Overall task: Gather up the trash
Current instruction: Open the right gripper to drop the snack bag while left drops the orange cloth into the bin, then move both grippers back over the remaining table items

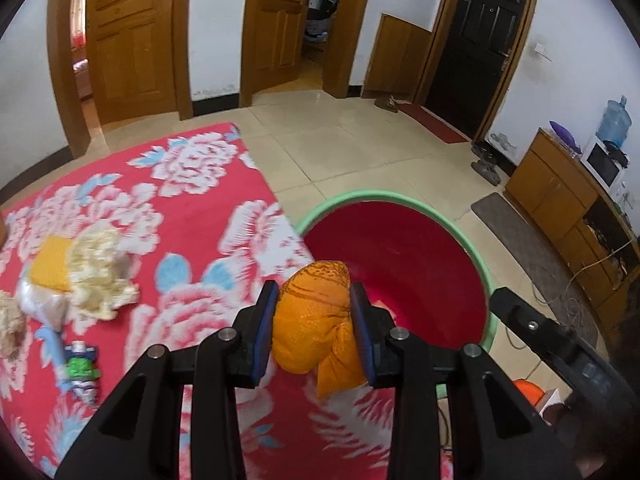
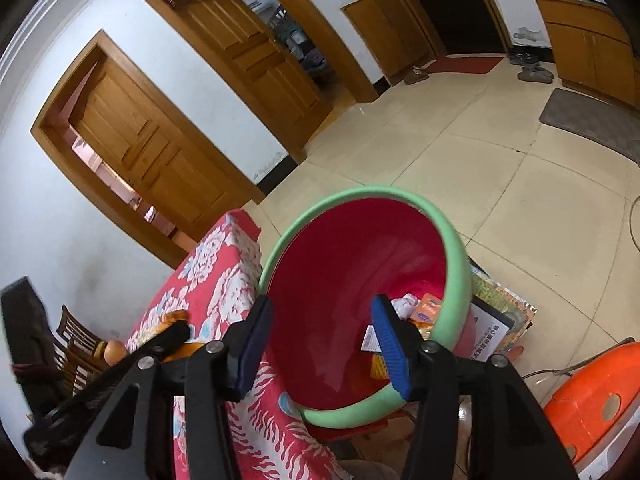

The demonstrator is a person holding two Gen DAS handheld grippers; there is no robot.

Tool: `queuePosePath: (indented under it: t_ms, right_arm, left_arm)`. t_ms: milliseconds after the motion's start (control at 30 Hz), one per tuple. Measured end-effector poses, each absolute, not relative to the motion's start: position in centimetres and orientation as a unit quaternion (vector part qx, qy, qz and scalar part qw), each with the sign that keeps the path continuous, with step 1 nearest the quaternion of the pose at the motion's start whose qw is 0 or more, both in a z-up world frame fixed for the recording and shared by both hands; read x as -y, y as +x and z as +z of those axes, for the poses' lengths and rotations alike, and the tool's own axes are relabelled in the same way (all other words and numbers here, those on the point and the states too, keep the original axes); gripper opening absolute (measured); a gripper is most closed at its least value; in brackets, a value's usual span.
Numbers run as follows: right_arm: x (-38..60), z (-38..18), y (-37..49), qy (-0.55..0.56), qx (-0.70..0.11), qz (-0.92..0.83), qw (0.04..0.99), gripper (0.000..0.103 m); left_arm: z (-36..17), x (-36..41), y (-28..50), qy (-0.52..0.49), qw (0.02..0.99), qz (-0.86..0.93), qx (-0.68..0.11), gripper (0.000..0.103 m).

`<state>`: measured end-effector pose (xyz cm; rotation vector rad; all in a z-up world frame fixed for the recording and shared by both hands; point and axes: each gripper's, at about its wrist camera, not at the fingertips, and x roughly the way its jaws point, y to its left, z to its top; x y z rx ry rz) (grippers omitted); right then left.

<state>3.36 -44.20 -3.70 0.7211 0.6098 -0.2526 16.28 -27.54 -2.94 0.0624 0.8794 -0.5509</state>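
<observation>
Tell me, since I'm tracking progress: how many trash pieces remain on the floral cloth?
5, maybe more hidden: yellow sponge, crumpled cream paper, clear plastic bag, green snack wrapper, brownish wad at left edge.

even, soft daylight fills both views; a faint sheen lies on the floor tiles (image 1: 320, 140) at upper centre. strong fisheye bending curves the door frames, corners go black, and the patterned cloth (image 1: 168, 216) looks slightly motion-blurred.

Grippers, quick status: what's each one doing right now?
Left gripper: closed on the orange mesh bag, at the red bin.
Right gripper: open, holding nothing, fingers over the bin's mouth.
</observation>
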Motion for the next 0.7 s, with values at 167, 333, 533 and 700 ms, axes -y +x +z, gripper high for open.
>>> queuePosePath:
  t_ms: [167, 333, 533, 700]
  right_arm:
    - [45.1, -4.2, 2.7, 0.349, -0.289, -0.147, 0.879, 0.064]
    - [46.0, -5.5, 2.7, 0.360, -0.301, -0.156, 0.869, 0.064]
    - [46.5, -6.3, 2.6, 0.366, -0.305, -0.157, 0.865, 0.064]
    - [46.2, -6.2, 2.3, 0.364, -0.304, -0.155, 0.867, 0.064]
  left_arm:
    - [-3.7, 29.7, 16.6, 0.035, 0.859, -0.280, -0.427, 0.036]
    - [-4.0, 31.1, 16.1, 0.059, 0.856, -0.299, -0.418, 0.041]
    - [-3.9, 31.3, 15.4, 0.072, 0.860, -0.298, -0.407, 0.057]
    - [-3.3, 30.6, 14.9, 0.065, 0.861, -0.298, -0.406, 0.057]
